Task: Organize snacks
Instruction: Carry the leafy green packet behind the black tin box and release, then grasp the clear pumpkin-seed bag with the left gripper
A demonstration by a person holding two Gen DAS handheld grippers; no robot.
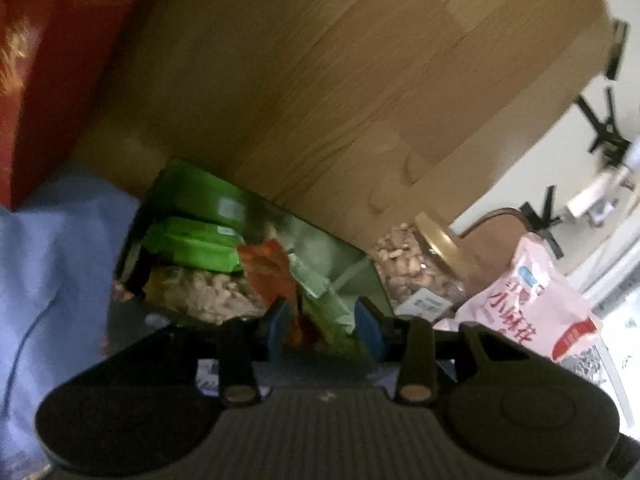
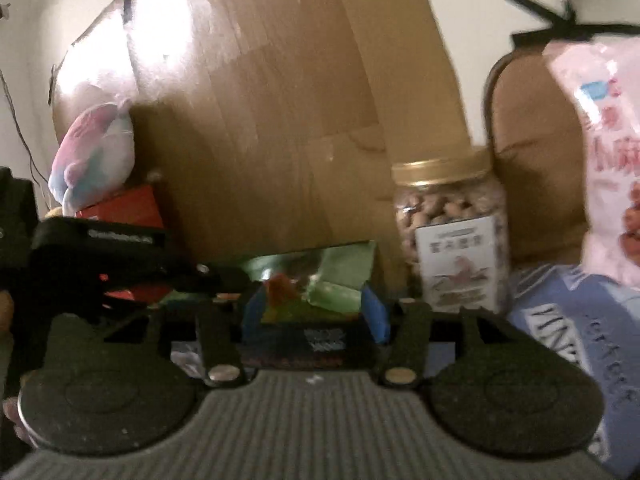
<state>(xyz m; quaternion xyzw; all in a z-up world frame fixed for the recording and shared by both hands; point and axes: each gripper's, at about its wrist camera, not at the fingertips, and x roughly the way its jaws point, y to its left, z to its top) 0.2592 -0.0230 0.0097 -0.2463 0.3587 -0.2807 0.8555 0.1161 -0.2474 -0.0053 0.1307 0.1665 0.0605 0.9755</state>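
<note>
Clearly the step in hand is filling the green snack box (image 1: 256, 240). Just ahead of the left gripper (image 1: 322, 316), its narrow jaws flank an orange-and-green packet (image 1: 304, 300); whether they pinch it, I cannot tell. Judging so, ease it into the box's free right side. The right gripper (image 2: 316, 312) stands half open, empty, the box (image 2: 340, 264) beyond. Only the left view shows green packs (image 1: 192, 240) inside; only the right shows the nut jar (image 2: 450, 232) upright, further right.

Tall wooden board (image 1: 340, 80) leaning behind, pale wall (image 1: 532, 160) beyond, blue cloth (image 1: 60, 260) underneath, dim indoor light
</note>
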